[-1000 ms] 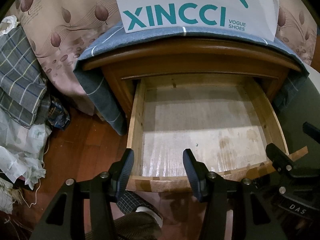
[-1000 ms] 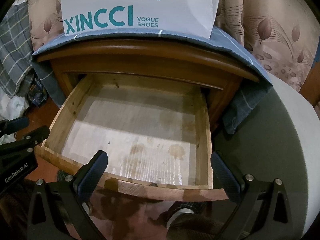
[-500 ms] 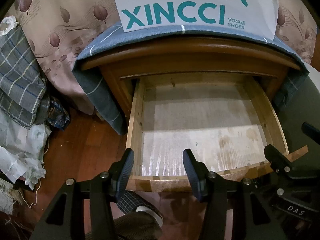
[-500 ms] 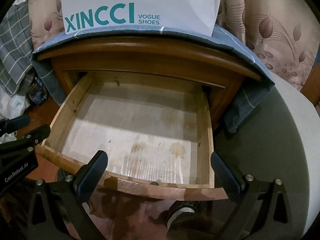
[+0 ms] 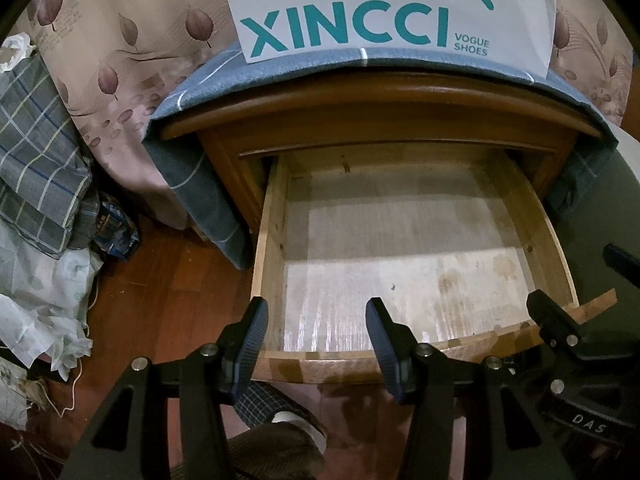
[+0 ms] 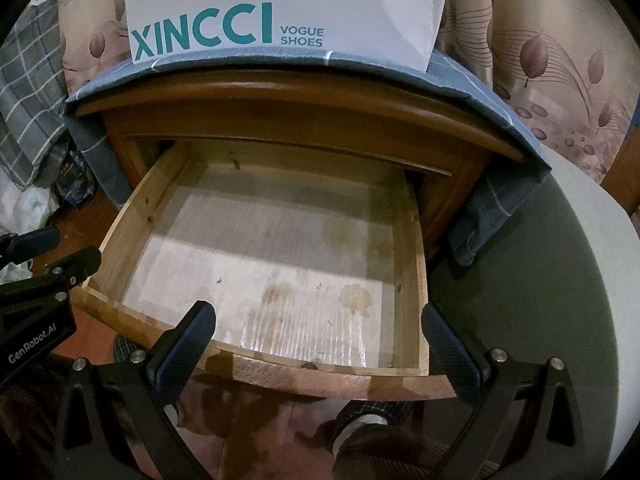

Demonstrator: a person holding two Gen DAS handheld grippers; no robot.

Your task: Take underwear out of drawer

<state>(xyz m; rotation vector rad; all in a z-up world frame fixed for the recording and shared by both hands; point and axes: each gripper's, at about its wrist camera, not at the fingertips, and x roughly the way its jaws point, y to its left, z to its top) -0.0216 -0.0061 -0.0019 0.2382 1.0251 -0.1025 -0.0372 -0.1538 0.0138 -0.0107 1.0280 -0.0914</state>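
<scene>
The wooden drawer (image 5: pixel 272 248) of a nightstand is pulled out; it also shows in the right wrist view (image 6: pixel 412 264). Its pale, stained bottom is bare, and I see no underwear in either view. My left gripper (image 5: pixel 316 332) is open and empty, above the drawer's front left corner. My right gripper (image 6: pixel 320 344) is wide open and empty, above the drawer's front edge. Each gripper shows at the edge of the other's view.
A white XINCCI shoe bag (image 5: pixel 384 12) stands on the blue checked cloth (image 5: pixel 192 184) draped over the nightstand. Plaid fabric and crumpled bags (image 5: pixel 36 184) lie on the wood floor at left. A grey-green rounded surface (image 6: pixel 540 300) is at right. My slippered feet (image 5: pixel 280 420) are below.
Both views have shifted very slightly; the grippers stay open and in almost the same place above the drawer front.
</scene>
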